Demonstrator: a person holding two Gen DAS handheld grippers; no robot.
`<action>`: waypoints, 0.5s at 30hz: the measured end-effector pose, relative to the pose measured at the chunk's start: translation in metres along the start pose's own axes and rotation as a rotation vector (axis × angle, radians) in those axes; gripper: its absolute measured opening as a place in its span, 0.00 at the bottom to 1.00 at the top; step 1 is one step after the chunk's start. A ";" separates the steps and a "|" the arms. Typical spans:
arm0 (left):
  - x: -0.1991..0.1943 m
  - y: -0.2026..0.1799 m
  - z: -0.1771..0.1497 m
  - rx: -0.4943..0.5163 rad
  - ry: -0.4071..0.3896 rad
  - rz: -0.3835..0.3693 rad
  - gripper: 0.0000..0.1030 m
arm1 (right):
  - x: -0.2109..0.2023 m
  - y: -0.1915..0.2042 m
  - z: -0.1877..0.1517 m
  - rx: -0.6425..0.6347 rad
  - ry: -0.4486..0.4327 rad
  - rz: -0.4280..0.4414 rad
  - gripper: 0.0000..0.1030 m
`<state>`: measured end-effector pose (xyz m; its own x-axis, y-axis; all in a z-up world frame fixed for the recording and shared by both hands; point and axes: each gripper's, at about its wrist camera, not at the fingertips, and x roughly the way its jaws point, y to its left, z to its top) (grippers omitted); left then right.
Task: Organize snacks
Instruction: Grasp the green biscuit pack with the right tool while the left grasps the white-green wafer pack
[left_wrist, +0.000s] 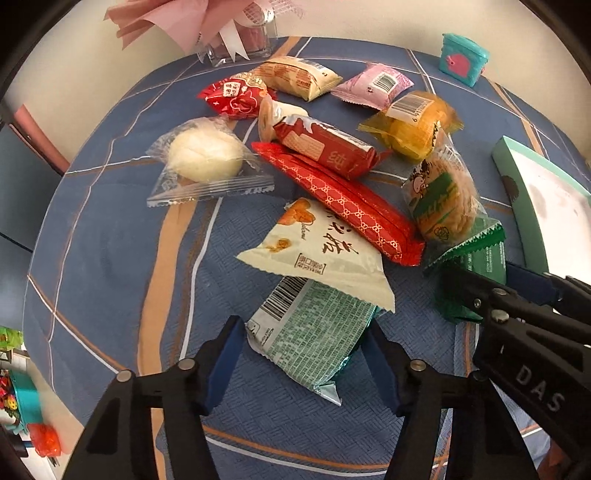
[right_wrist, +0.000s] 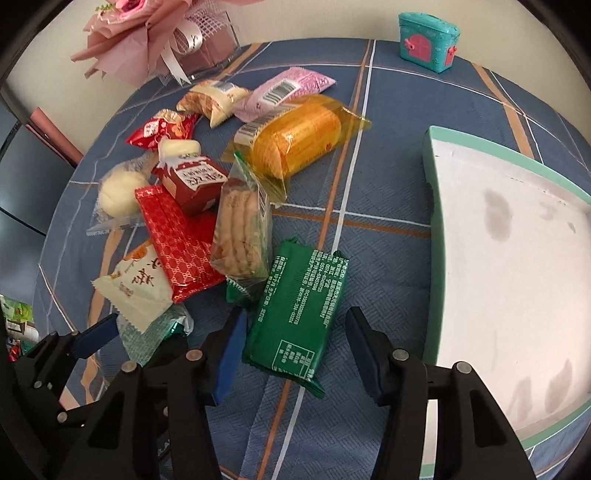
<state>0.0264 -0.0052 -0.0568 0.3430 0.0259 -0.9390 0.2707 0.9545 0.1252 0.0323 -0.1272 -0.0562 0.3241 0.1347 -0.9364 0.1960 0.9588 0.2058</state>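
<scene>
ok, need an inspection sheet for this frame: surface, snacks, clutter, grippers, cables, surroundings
Surface: round table under blue cloth with orange and white stripes.
Job's things: heap of wrapped snacks; pale green foil packet partly under a cream triangular packet; dark green flat packet; long red patterned packet; clear-wrapped white bun; mint-rimmed white box, nothing in it.
Clutter: teal toy chest with pink door; pink paper bouquet.
Grippers: left gripper straddles the pale green foil packet, pads at its edges; right gripper straddles the dark green flat packet, pads not touching.
Cables: nothing seen.
Surroundings: pale wall; colourful items off the table's left edge, blurred.
</scene>
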 end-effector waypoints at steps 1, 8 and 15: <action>0.001 -0.002 0.000 -0.001 -0.002 -0.002 0.63 | 0.001 0.001 0.001 -0.002 0.003 0.000 0.46; -0.010 0.004 -0.009 -0.019 0.007 -0.046 0.60 | -0.002 0.004 -0.001 -0.013 0.000 -0.017 0.40; -0.022 0.018 -0.015 -0.048 -0.010 -0.051 0.59 | -0.022 0.002 -0.010 -0.022 -0.021 -0.027 0.40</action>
<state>0.0097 0.0161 -0.0384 0.3392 -0.0260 -0.9403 0.2443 0.9678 0.0614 0.0167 -0.1259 -0.0379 0.3389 0.1040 -0.9351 0.1848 0.9672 0.1745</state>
